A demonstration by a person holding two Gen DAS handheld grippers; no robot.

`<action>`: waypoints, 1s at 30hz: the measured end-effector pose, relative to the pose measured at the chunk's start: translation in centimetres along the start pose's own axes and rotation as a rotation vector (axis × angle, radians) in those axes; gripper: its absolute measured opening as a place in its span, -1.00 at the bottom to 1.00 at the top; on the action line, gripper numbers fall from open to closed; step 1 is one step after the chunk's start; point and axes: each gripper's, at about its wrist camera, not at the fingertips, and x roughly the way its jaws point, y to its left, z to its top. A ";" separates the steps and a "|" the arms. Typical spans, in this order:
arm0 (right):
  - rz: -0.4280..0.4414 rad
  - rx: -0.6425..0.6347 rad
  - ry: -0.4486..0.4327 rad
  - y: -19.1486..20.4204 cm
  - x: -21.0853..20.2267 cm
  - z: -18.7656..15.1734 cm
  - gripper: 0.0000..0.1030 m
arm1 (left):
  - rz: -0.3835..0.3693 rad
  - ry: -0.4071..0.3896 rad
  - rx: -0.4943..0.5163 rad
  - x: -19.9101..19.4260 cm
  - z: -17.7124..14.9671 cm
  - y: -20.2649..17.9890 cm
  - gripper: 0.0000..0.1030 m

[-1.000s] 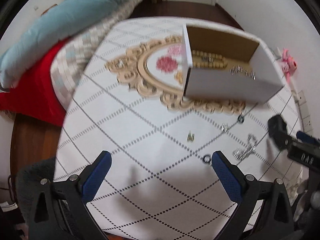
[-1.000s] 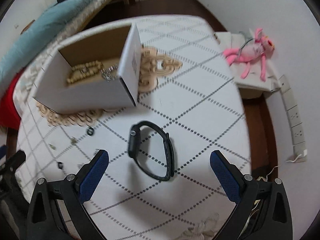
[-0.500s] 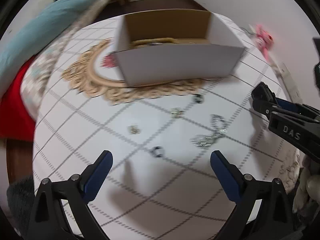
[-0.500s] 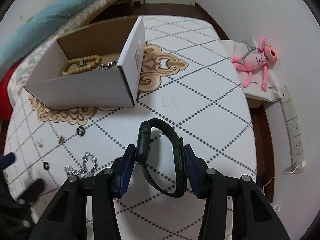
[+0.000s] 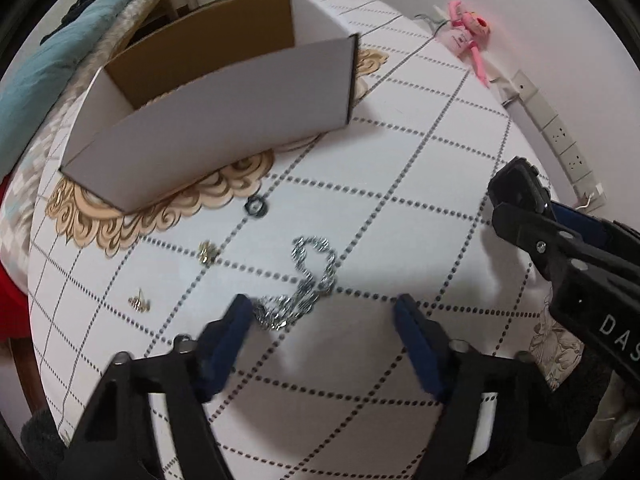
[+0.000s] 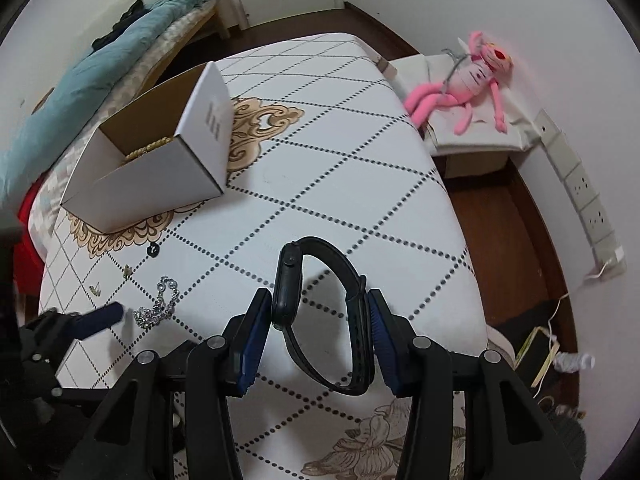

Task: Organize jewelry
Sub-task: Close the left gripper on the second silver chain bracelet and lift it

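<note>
My right gripper (image 6: 318, 302) is shut on a black smartwatch (image 6: 320, 312), held above the white checked tablecloth (image 6: 360, 208). The open white cardboard box (image 5: 216, 136) stands at the back left; wooden beads (image 6: 148, 147) show inside it. My left gripper (image 5: 322, 306) is open low over the cloth, its left finger (image 5: 234, 322) beside the end of a silver chain bracelet (image 5: 302, 292). A black ring (image 5: 255, 205), a gold earring (image 5: 208, 254) and a gold stud (image 5: 138, 302) lie on the cloth in front of the box. The right gripper also shows in the left wrist view (image 5: 520, 200).
A bed with a teal blanket (image 6: 80, 80) lies at the left. A pink plush toy (image 6: 468, 80) sits on a low white stand at the right, by a wall with sockets (image 6: 580, 188). The table edge falls to a dark wood floor at the right.
My right gripper closed on the smartwatch and lifted it off the cloth. My left gripper swung right and down toward the silver chain, its fingers narrowing.
</note>
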 end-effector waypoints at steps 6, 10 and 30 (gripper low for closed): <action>0.008 0.035 -0.005 -0.9 0.1 0.1 -0.03 | -0.060 -0.015 -0.006 -0.2 1.3 -0.1 -0.89; 0.023 0.056 -0.010 -1.2 -0.3 0.3 -0.04 | -0.108 -0.037 -0.056 -1.2 1.3 0.7 -1.00; 0.111 0.066 -0.107 -0.1 -5.8 2.9 -0.05 | -0.299 -0.051 -0.278 -5.4 3.4 5.3 -0.85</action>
